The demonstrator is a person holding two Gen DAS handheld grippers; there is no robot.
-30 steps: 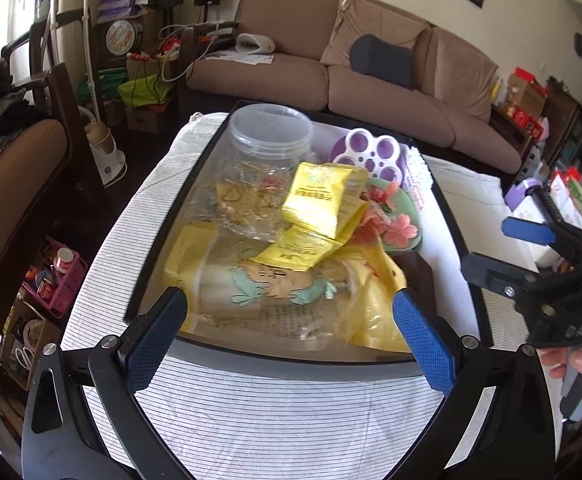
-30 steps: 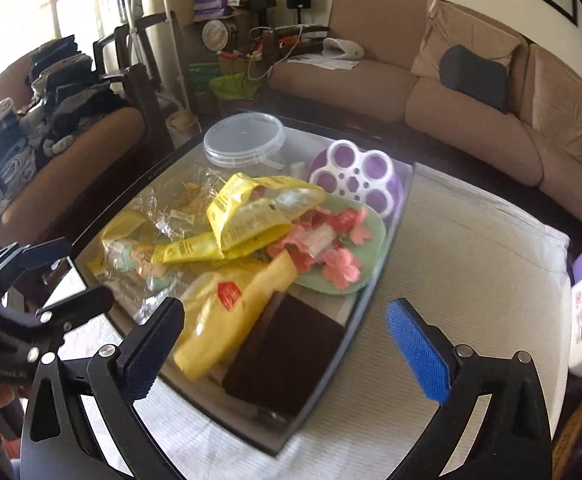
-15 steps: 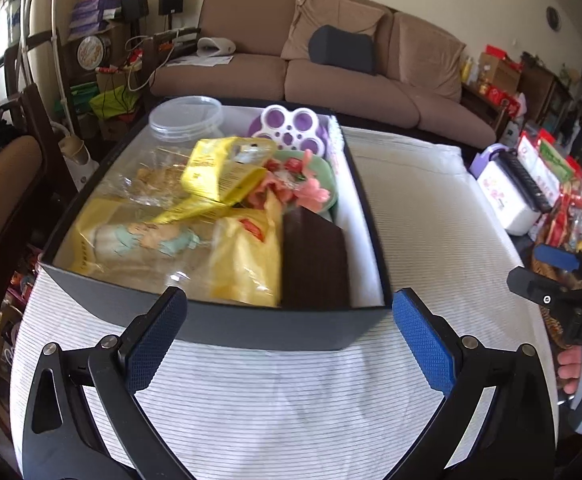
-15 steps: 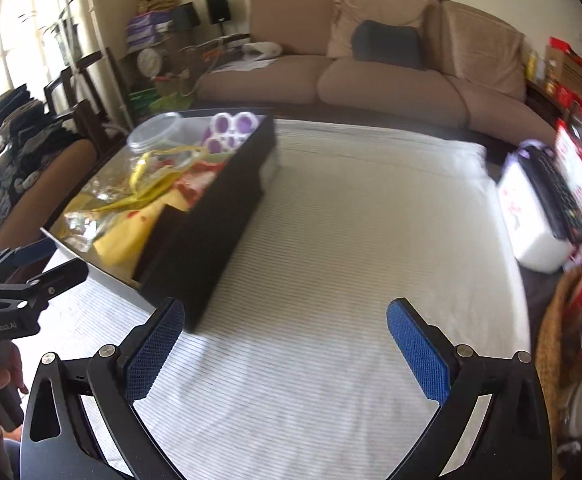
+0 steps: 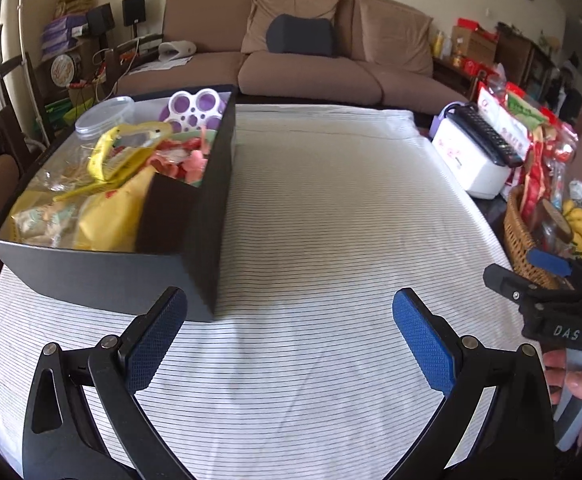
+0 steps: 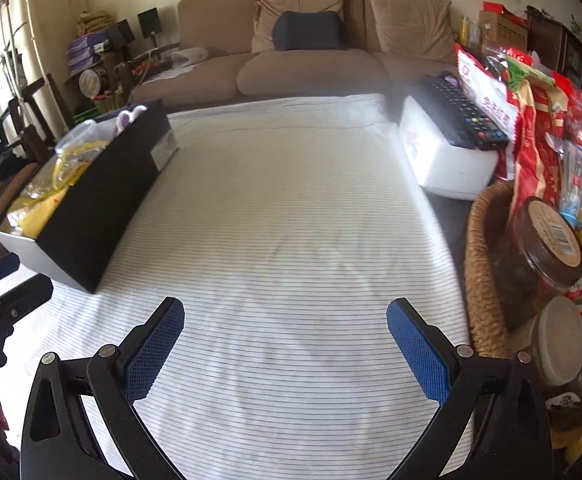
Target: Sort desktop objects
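Left gripper (image 5: 289,320): two black arms with blue cross-hatched rubber pads (image 5: 155,338), jaws spread wide, nothing between them, poised over bare cloth. Right gripper (image 6: 285,322): same build, jaws likewise spread and empty, also seen at the right edge of the left wrist view with a hand on its handle. Beneath both: white cotton tablecloth with thin dark stripes (image 6: 291,208), soft, lightly creased. To the left, near the left gripper's left pad: rectangular black cardboard box (image 5: 211,184), matte, straight-walled, holding the objects to sort, namely crinkled yellow foil packets (image 5: 111,216), a clear round plastic tub with lid (image 5: 105,114), a purple plastic tray with round holes (image 5: 197,106) and pink paper flowers (image 5: 193,160) on a green plate. To the right: white plastic case (image 6: 443,160) carrying a black remote; woven wicker basket (image 6: 481,256) with a brown-lidded jar and bananas. Risks, as judged: slick foil may slip from the pads; layered packets may lift together; a low reach may catch the box wall and drag the light box across the loose cloth.
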